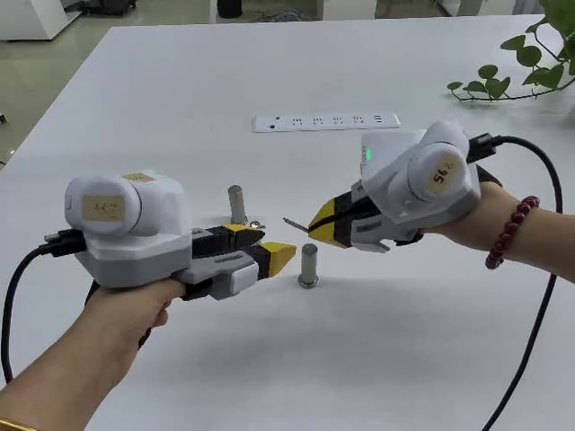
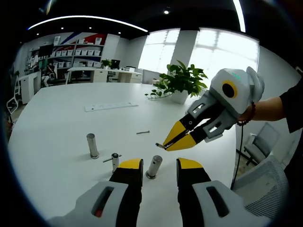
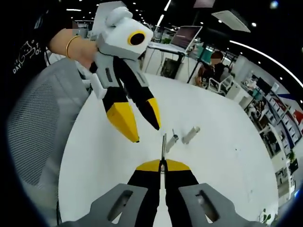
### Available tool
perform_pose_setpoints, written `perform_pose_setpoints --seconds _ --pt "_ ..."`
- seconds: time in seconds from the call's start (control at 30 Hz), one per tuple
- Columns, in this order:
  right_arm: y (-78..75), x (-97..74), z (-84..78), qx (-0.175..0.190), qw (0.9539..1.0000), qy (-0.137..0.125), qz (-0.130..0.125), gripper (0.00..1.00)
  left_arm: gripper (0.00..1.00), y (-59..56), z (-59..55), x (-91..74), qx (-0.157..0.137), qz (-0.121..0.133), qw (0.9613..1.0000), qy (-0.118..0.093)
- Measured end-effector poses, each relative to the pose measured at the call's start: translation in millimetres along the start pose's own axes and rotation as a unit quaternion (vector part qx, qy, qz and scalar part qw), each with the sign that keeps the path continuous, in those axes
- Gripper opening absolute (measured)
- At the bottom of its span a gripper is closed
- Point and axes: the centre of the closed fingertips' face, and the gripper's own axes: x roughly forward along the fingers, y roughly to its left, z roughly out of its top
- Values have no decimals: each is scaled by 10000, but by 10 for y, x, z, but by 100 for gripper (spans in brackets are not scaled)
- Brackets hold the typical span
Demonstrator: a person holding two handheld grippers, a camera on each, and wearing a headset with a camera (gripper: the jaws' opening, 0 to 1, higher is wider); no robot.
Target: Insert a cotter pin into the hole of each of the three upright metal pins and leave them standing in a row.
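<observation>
Three upright metal pins stand on the white table. The nearest pin [image 1: 308, 265] [image 2: 154, 166] stands just in front of my open left gripper [image 1: 277, 244] [image 2: 160, 163], between its jaws in the left gripper view. The middle pin [image 2: 115, 161] has a cotter pin through it. The far pin [image 1: 236, 204] [image 2: 92, 145] stands bare. My right gripper [image 1: 316, 226] [image 3: 162, 165] is shut on a cotter pin [image 1: 295, 222] [image 3: 164, 144], held in the air above and beside the nearest pin, pointing left.
A loose cotter pin [image 2: 143, 132] lies on the table beyond the pins. A white power strip [image 1: 325, 120] lies further back, and a potted plant [image 1: 530, 63] sits at the far right. Cables trail from both grippers.
</observation>
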Motion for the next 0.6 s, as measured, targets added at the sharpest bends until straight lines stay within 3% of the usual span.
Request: perform_pose_setpoints --seconds 0.6 --pt "277 49 178 -870 9956 55 340 0 7 -139 -59 -16 -443 -277 9985 169"
